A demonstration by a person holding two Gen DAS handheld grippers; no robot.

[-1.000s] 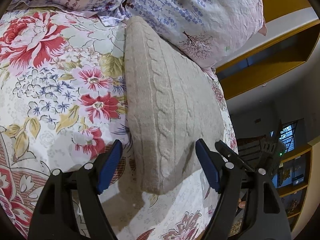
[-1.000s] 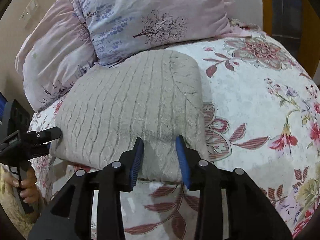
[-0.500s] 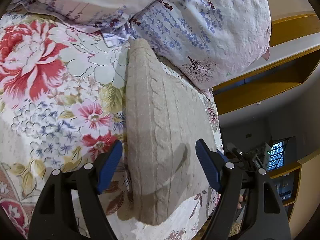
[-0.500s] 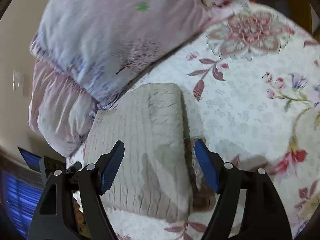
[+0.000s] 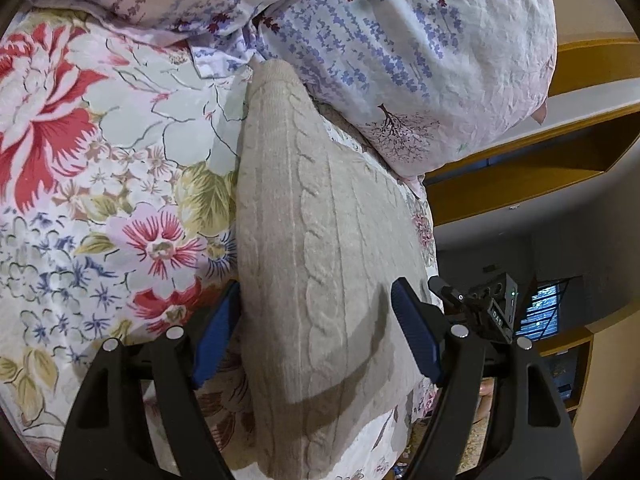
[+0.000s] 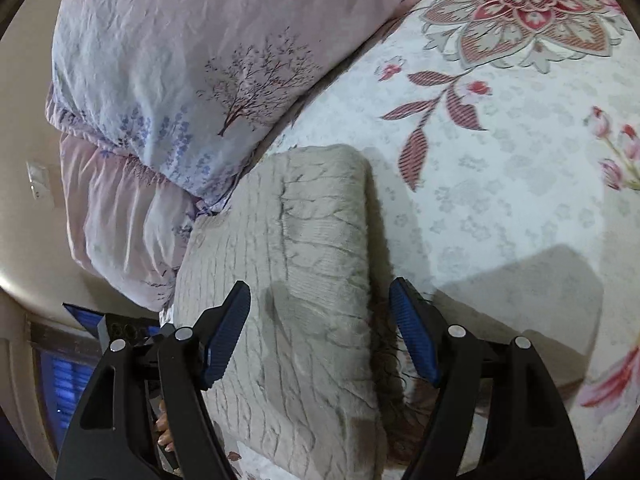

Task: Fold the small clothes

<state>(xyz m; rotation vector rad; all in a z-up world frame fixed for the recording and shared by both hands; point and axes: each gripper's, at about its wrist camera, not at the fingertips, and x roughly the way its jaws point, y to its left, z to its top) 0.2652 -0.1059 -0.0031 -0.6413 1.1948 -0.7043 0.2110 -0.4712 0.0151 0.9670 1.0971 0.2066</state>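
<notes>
A: Where's the garment?
B: Beige cable-knit sweater (image 5: 320, 264) lies on the bed (image 5: 120, 160), already a compact folded rectangle, far end tucked just under the lavender pillow (image 5: 400, 60). Right view shows the same sweater (image 6: 304, 280) with a thick folded edge toward the open floral cover.

A: Claws?
B: Left claw (image 5: 316, 340) spread wide, jaws either side of the near end, holding nothing. Right claw (image 6: 320, 332) also spread, hovering above the sweater's near part, nothing pinched. Can't tell whether either blue pad touches the knit.

A: Step?
B: Looks like the fold itself is mostly done. I'd judge this is tidy-up or the setup for a last half-fold.

A: Next move?
B: If another fold is wanted, each claw needs to drop onto a near corner, close on all the layers, then carry them toward the pillow end together. Knit is thick and soft, so a shallow bite would likely slip a layer.
</notes>
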